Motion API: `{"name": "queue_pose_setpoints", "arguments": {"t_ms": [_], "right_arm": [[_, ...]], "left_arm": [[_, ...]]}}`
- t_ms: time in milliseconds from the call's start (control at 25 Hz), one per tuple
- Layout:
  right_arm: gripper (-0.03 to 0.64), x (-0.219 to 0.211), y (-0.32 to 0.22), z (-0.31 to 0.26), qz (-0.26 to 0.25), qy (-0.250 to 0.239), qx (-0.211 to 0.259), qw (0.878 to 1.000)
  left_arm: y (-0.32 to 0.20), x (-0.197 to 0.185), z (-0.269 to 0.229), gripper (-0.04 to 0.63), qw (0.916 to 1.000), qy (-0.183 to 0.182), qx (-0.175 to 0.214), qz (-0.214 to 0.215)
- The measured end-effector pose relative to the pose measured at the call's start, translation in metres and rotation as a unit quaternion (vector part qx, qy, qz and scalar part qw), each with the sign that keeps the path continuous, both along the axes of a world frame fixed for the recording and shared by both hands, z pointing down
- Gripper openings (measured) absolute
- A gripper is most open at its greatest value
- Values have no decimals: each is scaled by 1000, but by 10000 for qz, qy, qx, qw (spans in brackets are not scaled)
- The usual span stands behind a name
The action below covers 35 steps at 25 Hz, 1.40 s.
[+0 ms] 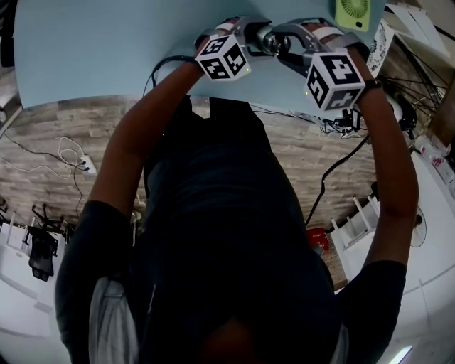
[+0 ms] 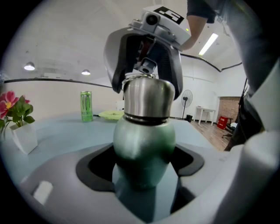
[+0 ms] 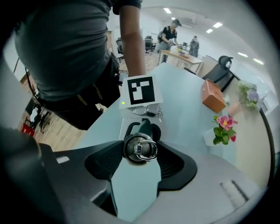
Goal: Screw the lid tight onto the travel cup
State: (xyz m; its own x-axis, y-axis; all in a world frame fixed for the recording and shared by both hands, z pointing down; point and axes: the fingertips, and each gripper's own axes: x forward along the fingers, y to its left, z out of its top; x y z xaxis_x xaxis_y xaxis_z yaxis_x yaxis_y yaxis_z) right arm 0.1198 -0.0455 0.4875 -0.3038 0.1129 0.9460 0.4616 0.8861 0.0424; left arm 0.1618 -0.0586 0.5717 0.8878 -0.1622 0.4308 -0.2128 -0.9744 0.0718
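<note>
The person stands bent over a pale blue table [image 1: 106, 50] with both arms stretched out, and the two tools meet at its far side beside a small green fan [image 1: 353, 13]. The left gripper [image 1: 250, 37] comes in from the side and its jaws pinch the rounded green body of the travel cup [image 2: 144, 140], black pads pressed against it on both sides. The cup stands upright between the tools; its base is hidden, so I cannot tell whether it rests on the table. The right gripper [image 1: 290, 44] comes down from above, and its jaws are closed on the steel lid [image 3: 140, 148], one pad against each side. The lid sits on the neck of the cup, a dark seam showing where steel meets green, and a small metal ring [image 3: 141, 150] lies flat on its top. Seen from above, the left gripper's marker cube [image 3: 141, 91] sits just beyond the lid. Further along the table stand a green drink can [image 2: 86, 106] and a yellow-green dish [image 2: 111, 115] close together, pink flowers [image 2: 9, 104] in a white pot [image 2: 24, 136], and an orange box [image 3: 213, 97]. A pedestal fan [image 2: 187, 98] stands on the floor near the back wall, and other people work at a desk far off.
</note>
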Motion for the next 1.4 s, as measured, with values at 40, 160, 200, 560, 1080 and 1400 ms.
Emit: {"name": "queue_pose_setpoints", "arguments": {"t_ms": [40,160,200,560,1080,1400], "right_arm": [[247,-1,0,0,271,-76,-56,9996],[246,-2,-2,-1,1296,-308,-163,9910],[245,-2,-3,-1,1763,-428,-206,9832],[245,7,-26,-14,6623,-2215,493,7140],[245,12,-26,-17,7395,-2609,828,6150],[253,9,-24,-26,6809,-2356,298,6928]], "left_arm": [[0,-1,0,425,10000,2,0,0],[2,-2,-2,425,10000,5,4,-3],[2,-2,-2,425,10000,3,3,-4],[1,-1,-1,425,10000,7,1,-4],[1,-2,-2,425,10000,-3,2,-17],[2,-2,-3,425,10000,4,-10,-20]]}}
